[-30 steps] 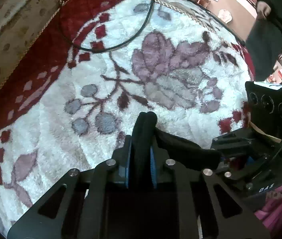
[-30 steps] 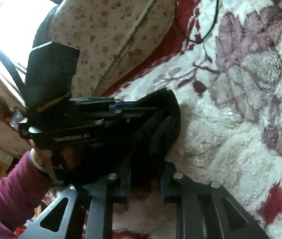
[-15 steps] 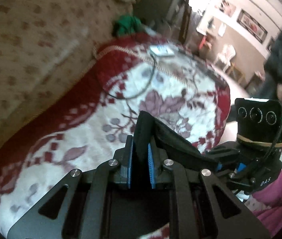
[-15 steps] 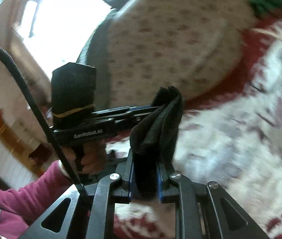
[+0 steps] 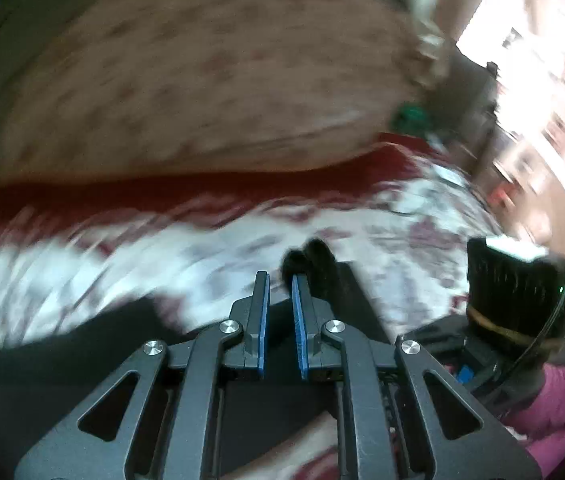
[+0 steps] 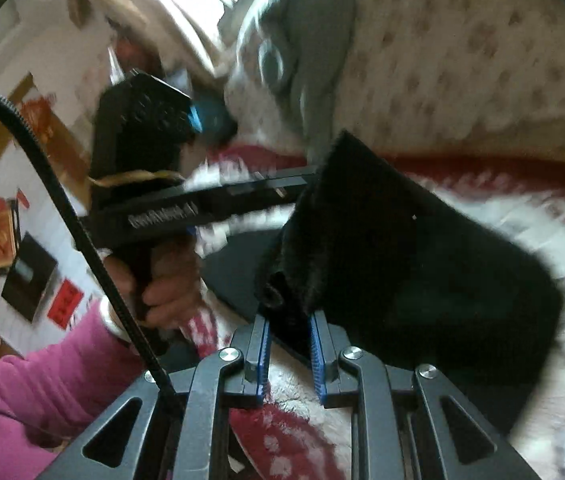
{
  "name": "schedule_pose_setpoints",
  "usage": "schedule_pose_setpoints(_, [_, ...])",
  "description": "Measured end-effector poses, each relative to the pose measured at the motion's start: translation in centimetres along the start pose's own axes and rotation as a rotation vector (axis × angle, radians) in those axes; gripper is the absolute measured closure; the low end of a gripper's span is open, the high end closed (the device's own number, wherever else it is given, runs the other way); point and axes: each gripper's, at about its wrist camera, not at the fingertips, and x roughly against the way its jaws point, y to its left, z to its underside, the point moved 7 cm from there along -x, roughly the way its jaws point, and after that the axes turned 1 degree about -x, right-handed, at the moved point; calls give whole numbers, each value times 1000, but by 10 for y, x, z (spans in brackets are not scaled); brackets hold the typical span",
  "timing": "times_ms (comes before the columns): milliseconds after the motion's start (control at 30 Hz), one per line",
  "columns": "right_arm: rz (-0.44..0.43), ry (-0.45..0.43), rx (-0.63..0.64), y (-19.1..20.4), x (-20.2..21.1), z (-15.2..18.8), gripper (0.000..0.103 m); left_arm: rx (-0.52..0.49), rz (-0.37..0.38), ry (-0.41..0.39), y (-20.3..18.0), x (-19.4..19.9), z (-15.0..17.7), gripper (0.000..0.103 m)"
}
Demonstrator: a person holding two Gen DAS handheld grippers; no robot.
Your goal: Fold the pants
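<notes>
The black pants (image 6: pixel 402 264) hang bunched in the air above a white and red floral blanket (image 5: pixel 82 248). My right gripper (image 6: pixel 289 332) holds a thick fold of them between its blue pads. In the left wrist view my left gripper (image 5: pixel 280 284) has a narrow gap between its pads; the pants (image 5: pixel 314 264) bunch just past its right fingertip, and dark cloth lies under it. That view is blurred, so I cannot tell whether it still pinches cloth. The left gripper's body (image 6: pixel 218 204) shows in the right wrist view, touching the pants' edge.
A beige flowered sofa back (image 5: pixel 202 80) rises behind the blanket. A grey cushion (image 6: pixel 314 40) rests on it. The other hand-held unit (image 5: pixel 518 292) and a pink sleeve (image 6: pixel 42 368) are close by. A green object (image 5: pixel 410 114) lies at the blanket's far end.
Both grippers have lifted and swung up with the pants; the views now face the sofa back. The cloth that filled the left gripper now sits at its fingertip, with a gap between the pads.
</notes>
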Motion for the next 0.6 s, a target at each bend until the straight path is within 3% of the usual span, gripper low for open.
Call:
schedule_pose_setpoints(100, [20, 122, -9, -9, -58, 17, 82, 114, -77, -12, 47, 10, 26, 93])
schedule_pose_setpoints(167, [-15, 164, -102, -15, -80, 22, 75, 160, -97, -18, 62, 19, 35, 92])
schedule_pose_setpoints(200, [-32, 154, -122, -15, -78, 20, 66, 174, -101, -23, 65, 23, 38, 92])
schedule_pose_setpoints(267, [-94, 121, -142, -13, -64, 12, 59, 195, -93, -47, 66, 33, 40, 92])
schedule_pose_setpoints(367, [-127, 29, -161, -7, -18, 4, 59, 194, -74, -73, 55, 41, 41, 84])
schedule_pose_setpoints(433, [-69, -41, -155, -16, 21, 3, 58, 191, -52, -92, 43, 43, 43, 57])
schedule_pose_setpoints(533, [91, -114, -165, -46, 63, 7, 51, 192, -33, -97, 24, 35, 45, 53])
schedule_pose_setpoints(600, [172, -119, -220, -74, 79, 14, 51, 178, -83, -71, 18, 26, 49, 53])
